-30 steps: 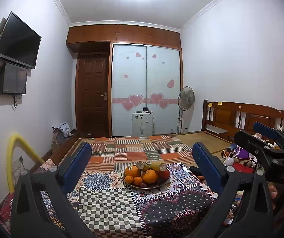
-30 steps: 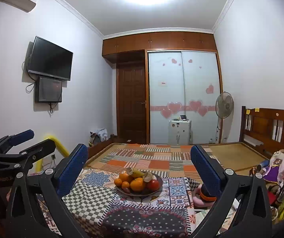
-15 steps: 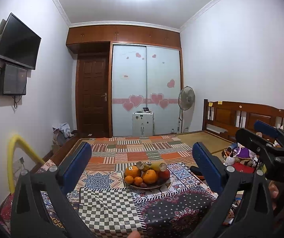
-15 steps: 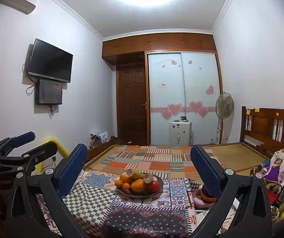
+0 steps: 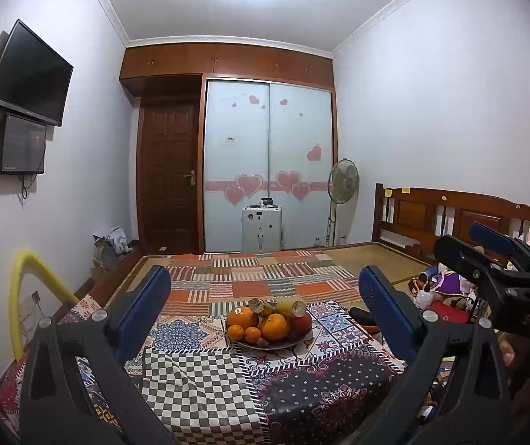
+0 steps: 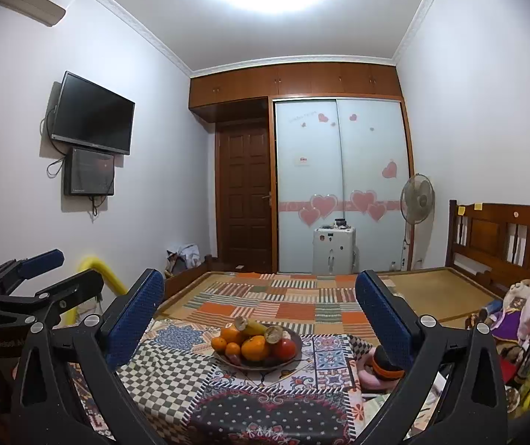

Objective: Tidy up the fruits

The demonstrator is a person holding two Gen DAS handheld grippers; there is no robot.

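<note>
fruit plate [image 5: 269, 345] sits mid-table [image 5: 198, 400] on patchwork cloth, oranges [image 5: 274, 326], bananas [image 5: 283, 307] and a tomato [image 6: 284, 348] heaped together. left gripper [image 5: 265, 296] and right gripper [image 6: 259, 293] hover short of the near edge, fingers wide apart, holding nothing; heap fits sorted or unsorted.

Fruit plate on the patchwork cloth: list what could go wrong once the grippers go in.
1. The fruit is heaped on the plate, bananas resting on top of the oranges; pulling one from below could send others rolling off.
2. The tablecloth is wrinkled near the plate; a gripper catching it may drag the plate.
3. The tomato looks soft; a hard squeeze could bruise it.
</note>
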